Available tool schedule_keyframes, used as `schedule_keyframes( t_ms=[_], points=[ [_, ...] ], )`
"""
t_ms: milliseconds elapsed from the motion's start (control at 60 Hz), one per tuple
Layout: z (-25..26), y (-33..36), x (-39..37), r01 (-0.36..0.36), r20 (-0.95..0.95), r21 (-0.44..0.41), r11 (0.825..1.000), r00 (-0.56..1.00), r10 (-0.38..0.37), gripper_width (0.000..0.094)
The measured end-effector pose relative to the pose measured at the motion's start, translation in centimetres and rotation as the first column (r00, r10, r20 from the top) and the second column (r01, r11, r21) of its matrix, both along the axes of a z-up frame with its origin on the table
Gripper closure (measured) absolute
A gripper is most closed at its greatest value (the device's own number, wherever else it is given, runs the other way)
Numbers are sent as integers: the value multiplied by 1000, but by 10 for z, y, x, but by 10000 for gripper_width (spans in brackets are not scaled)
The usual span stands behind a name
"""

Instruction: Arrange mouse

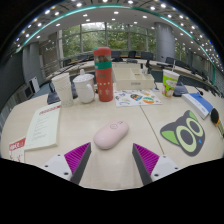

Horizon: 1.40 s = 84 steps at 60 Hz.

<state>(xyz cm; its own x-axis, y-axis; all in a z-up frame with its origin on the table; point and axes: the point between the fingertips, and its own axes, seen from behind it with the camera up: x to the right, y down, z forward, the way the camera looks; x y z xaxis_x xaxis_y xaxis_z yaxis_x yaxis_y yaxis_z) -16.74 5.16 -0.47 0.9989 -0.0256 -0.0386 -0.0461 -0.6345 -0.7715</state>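
**Fingers spread, mouse not yet taken**

Fingers (111, 160) wide apart, holding nothing. Pink mouse (111, 133) sits untouched on the tabletop (75, 135), just ahead, roughly centred between them. Cat mat (184, 132) lies beside it. I judge pickup and placement both remain.

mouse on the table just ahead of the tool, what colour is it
Pale pink: the small rounded computer mouse shows best in the gripper view, beyond the open tool.

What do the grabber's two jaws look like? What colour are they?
The gripper has two dark, nearly black jaws, wide at the bottom and narrowing toward the tips. Each carries a bright magenta pad on its inner face, marked with fine slanted ridges like stripes. The jaws stand open. No cables, labels or sleeve show in this view.
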Motion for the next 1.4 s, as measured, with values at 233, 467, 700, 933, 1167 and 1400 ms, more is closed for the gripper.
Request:
schedule_keyframes(
  t_ms=[233,467,700,933,1167,1400],
  points=[
    [-6,57,-15,-14,9,17,1000,1000,14,107],
    [-9,76,-13,-20,60,19,1000,998,19,383],
    [-9,79,-18,-70,47,9,997,996,70,544],
    [3,75,-20,-142,12,18,990,990,142,624],
    [134,62,37,-160,-69,204,966,982,177,623],
    [162,53,188,-115,-61,231,966,989,132,625]
  ],
)
